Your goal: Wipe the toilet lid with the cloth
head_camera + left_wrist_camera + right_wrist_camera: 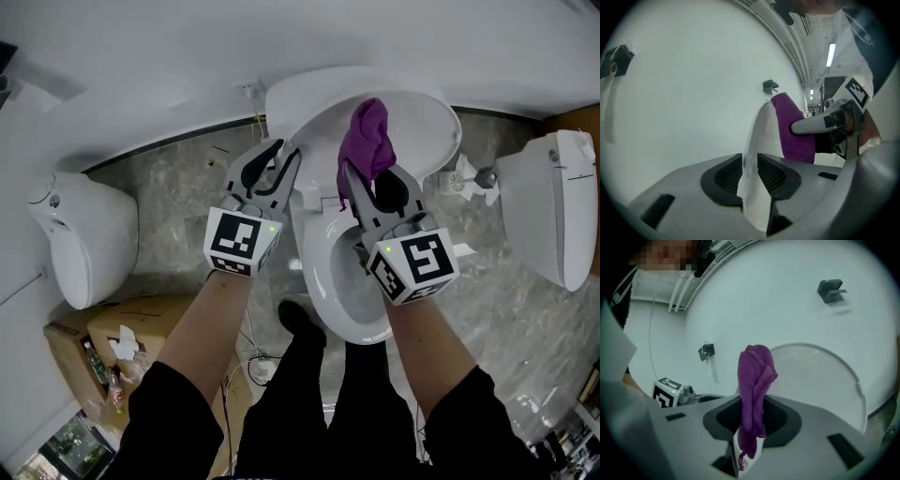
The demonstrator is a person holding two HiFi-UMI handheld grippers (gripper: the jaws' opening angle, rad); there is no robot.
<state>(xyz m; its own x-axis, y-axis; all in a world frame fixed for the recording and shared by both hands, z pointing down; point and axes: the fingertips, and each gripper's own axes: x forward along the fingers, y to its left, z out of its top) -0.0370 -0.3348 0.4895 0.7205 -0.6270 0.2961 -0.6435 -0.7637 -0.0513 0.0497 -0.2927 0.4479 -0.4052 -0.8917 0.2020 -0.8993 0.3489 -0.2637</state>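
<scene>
The white toilet lid (pixel 417 117) stands raised over the bowl (pixel 339 281). My left gripper (pixel 281 157) is shut on the lid's left edge; in the left gripper view the thin white lid rim (pixel 757 136) runs up between the black pads (pixel 726 174) of the left gripper (pixel 750 177). My right gripper (pixel 373 185) is shut on a purple cloth (pixel 367 139), held up against the lid's inner face. In the right gripper view the cloth (pixel 754 385) rises from the right gripper (pixel 752 427) in front of the lid (pixel 820 380). The left gripper view also shows the cloth (pixel 790 129).
Another white toilet (pixel 80 234) stands at the left and a third (pixel 555 202) at the right, on a grey stone floor (pixel 178 202). A cardboard box (pixel 80 352) with clutter sits at the lower left. The person's legs stand directly before the bowl.
</scene>
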